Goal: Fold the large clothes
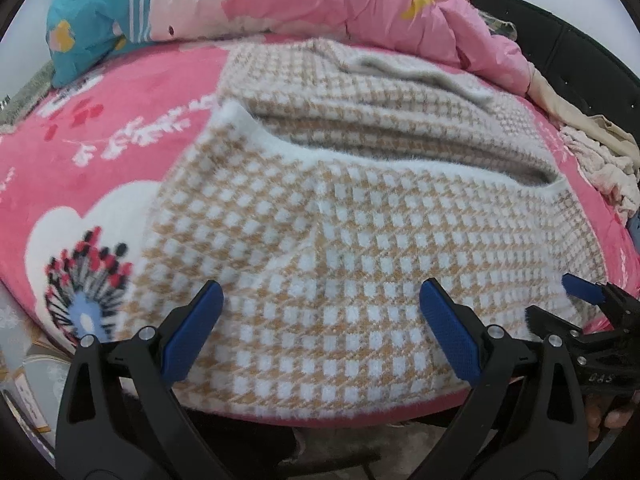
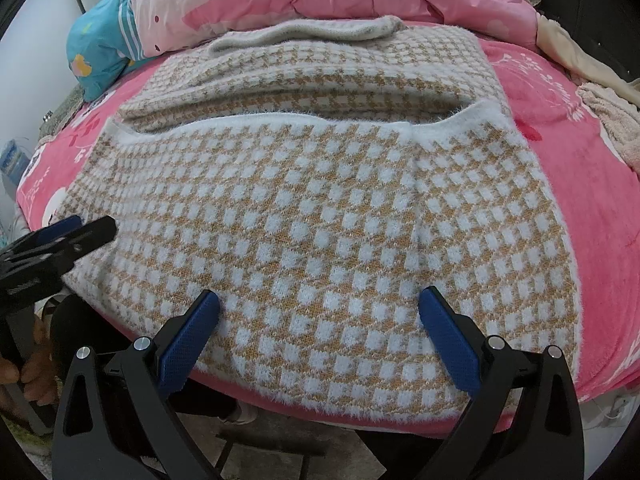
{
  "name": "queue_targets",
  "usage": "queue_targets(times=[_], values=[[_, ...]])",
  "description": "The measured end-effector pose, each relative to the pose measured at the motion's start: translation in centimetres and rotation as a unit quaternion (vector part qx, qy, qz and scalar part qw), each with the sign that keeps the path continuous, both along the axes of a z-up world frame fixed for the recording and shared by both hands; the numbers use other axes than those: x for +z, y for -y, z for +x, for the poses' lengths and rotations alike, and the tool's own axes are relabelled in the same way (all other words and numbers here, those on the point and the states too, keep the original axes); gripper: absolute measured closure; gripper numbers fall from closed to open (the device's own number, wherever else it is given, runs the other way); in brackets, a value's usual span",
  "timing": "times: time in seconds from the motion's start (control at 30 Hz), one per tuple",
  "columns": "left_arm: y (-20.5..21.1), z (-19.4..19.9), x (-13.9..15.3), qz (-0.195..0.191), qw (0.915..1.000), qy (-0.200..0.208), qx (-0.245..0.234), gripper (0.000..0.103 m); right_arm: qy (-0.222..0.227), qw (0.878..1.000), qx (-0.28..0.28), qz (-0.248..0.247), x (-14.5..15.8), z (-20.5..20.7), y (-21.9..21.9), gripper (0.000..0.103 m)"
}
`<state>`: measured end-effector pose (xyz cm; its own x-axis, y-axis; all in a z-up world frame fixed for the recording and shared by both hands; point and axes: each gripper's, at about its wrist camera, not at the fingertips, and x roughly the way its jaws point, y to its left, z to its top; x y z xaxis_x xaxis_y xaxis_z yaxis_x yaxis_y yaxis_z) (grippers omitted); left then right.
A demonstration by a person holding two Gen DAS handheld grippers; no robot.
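Tongs, left gripper [image 1: 320, 304] and right gripper [image 2: 319, 312], gape wide, holding nothing; pinch the sweater's [image 2: 304, 216] near edge evenly, then fold.

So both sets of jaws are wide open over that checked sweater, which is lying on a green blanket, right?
Nearly. The blanket is pink, not green, as the right wrist view shows. The rest holds: the left gripper and the right gripper both have their jaws wide open over the checked sweater.
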<state>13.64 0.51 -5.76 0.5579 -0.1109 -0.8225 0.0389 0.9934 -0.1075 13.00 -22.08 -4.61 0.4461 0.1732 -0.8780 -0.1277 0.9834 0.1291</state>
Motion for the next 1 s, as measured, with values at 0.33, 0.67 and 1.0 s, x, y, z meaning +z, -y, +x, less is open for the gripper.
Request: queue_targets(times=[0.33, 0.67, 1.0], values=[[-1.1, -0.1, -0.7, 0.04, 0.9991, 0.006, 0.014, 0.008, -0.007, 1.0, -0.013, 0.007, 1.4, 0.3, 0.1, 0.006], [-2.2, -2.8, 1.0, 0.061, 0.9932, 0.098, 0.011, 0.008, 0.001, 1.0, 0.008, 0.028, 0.6, 0.7, -1.2, 0.006], [-9.5, -2.1, 2.0, -0.078, 0.9907, 0.111, -0.001, 0.021, 0.009, 0.999, 0.012, 0.033, 0.8, 0.3, -1.1, 0.006]])
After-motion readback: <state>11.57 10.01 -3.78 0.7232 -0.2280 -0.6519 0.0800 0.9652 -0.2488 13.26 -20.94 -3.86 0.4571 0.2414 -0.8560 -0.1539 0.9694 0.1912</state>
